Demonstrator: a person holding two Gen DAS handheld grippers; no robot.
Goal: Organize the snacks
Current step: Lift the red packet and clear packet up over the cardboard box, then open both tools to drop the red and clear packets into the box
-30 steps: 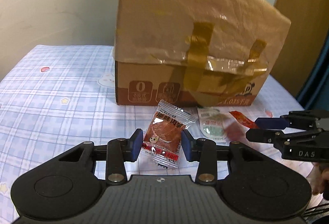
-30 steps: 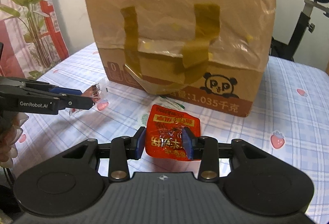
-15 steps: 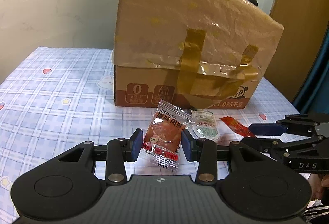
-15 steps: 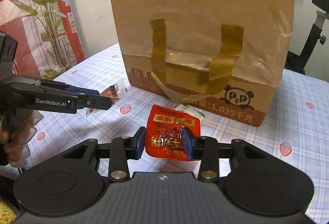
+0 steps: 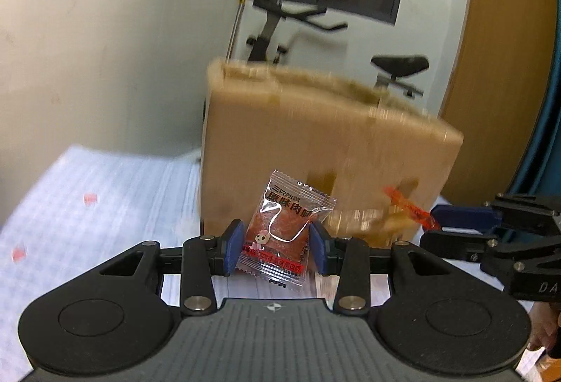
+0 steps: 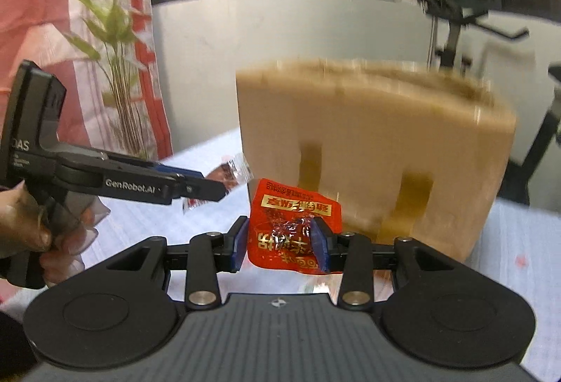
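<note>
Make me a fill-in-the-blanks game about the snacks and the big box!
1. The left gripper holds a see-through snack packet with a reddish-brown ____ of meat inside.
2. The right gripper holds a snack packet coloured ____.
3. Behind both packets stands a brown cardboard ____ on the table.
4. Behind it, by the wall, stands an exercise ____.

Missing words: slice; red; box; bike
</note>
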